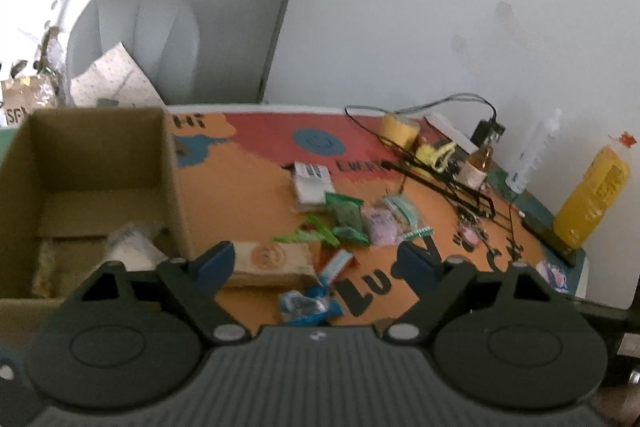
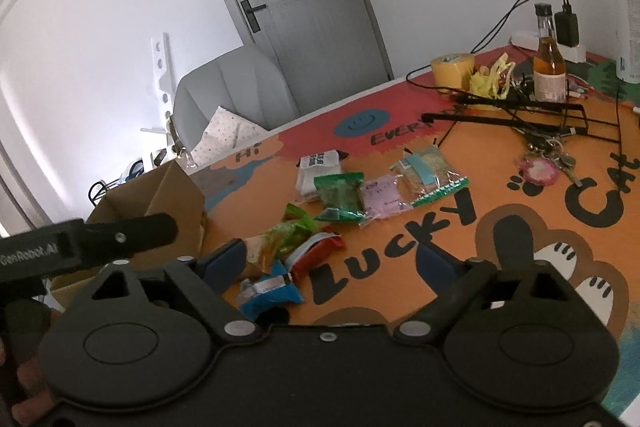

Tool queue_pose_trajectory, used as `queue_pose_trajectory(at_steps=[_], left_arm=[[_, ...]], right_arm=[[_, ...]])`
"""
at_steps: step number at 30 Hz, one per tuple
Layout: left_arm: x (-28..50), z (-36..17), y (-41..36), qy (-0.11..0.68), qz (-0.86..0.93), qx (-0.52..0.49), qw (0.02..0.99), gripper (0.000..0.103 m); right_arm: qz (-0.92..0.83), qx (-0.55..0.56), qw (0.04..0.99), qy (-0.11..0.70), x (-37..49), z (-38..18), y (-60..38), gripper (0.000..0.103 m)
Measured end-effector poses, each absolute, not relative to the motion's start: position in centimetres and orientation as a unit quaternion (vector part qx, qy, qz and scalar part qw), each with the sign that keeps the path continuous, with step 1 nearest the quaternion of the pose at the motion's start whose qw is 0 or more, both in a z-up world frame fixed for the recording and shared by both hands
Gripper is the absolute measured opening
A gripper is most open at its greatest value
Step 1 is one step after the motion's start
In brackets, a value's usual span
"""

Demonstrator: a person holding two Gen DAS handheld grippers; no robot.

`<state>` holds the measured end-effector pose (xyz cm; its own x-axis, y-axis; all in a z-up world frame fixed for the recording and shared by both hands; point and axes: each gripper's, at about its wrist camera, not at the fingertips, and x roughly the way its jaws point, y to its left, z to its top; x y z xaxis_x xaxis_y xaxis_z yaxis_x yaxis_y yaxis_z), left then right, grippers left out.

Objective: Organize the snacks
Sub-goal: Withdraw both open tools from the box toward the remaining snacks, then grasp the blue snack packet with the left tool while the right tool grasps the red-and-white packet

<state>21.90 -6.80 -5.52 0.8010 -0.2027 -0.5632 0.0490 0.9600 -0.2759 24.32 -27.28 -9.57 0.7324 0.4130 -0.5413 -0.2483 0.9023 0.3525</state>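
While both tools hover over the patterned tablecloth (image 2: 400, 227), the snacks lie scattered just beside the cardboard box (image 1: 100, 163), which is our landmark at the table's edge. Left gripper (image 1: 320, 259) has its jaws spread wide with nothing pressed between the pads, and right gripper (image 2: 332, 259) stands the same, empty and open. Nearest the box sits a tan packet (image 1: 272, 263), almost touching its wall, and just past that a blue wrapper (image 2: 268, 291) and a red one (image 2: 316, 251) huddle together. Farther from the box come a green pouch (image 2: 340, 195), a pale purple sachet (image 2: 382, 197), a clear cracker pack (image 2: 426, 169) and a white packet (image 2: 320, 171) behind them. Inside the box something pale and wrapped (image 1: 132, 251) already rests on the bottom, though the blur makes it hard to name. These are all light, crinkly film packs, I'd judge: soft, a bit slippery, and the crackers likely to crumble under a hard squeeze. Best hold looks to be across the flat middle of a pack or on a crimped end seam, with a gentle close. The keys (image 2: 552, 155), tape roll (image 2: 452, 71) and brown bottle (image 2: 550, 67), well apart from the box, are not snacks.
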Motion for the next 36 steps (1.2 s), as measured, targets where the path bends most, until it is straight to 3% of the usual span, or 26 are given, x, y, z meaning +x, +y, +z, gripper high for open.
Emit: queue_pose_trajectory(at_steps=[10,15,31,32,36], left_arm=[[23.3,-7.8,-9.4,0.329,-0.054,-0.112,0.936,0.08],[24.0,-8.7,-10.1,0.346,-0.059,-0.123,0.928,0.073],[26.4,-13.1,-10.4,0.382,-0.012,-0.122,0.916,0.073],[26.4,-13.1,-10.4,0.38,-0.013,-0.12,0.917,0.07],[26.3,-13.1,-9.7,0.38,0.003,-0.119,0.917,0.035]], right_arm=[[0.176,0.128,0.918,0.332,25.4,-10.9,-28.8,0.079],[0.175,0.135,0.915,0.338,25.6,-11.6,-29.6,0.076],[0.18,0.154,0.903,0.358,26.5,-13.7,-30.4,0.073],[0.181,0.154,0.903,0.359,26.5,-13.8,-30.3,0.073],[0.188,0.156,0.899,0.362,26.6,-14.1,-29.6,0.073]])
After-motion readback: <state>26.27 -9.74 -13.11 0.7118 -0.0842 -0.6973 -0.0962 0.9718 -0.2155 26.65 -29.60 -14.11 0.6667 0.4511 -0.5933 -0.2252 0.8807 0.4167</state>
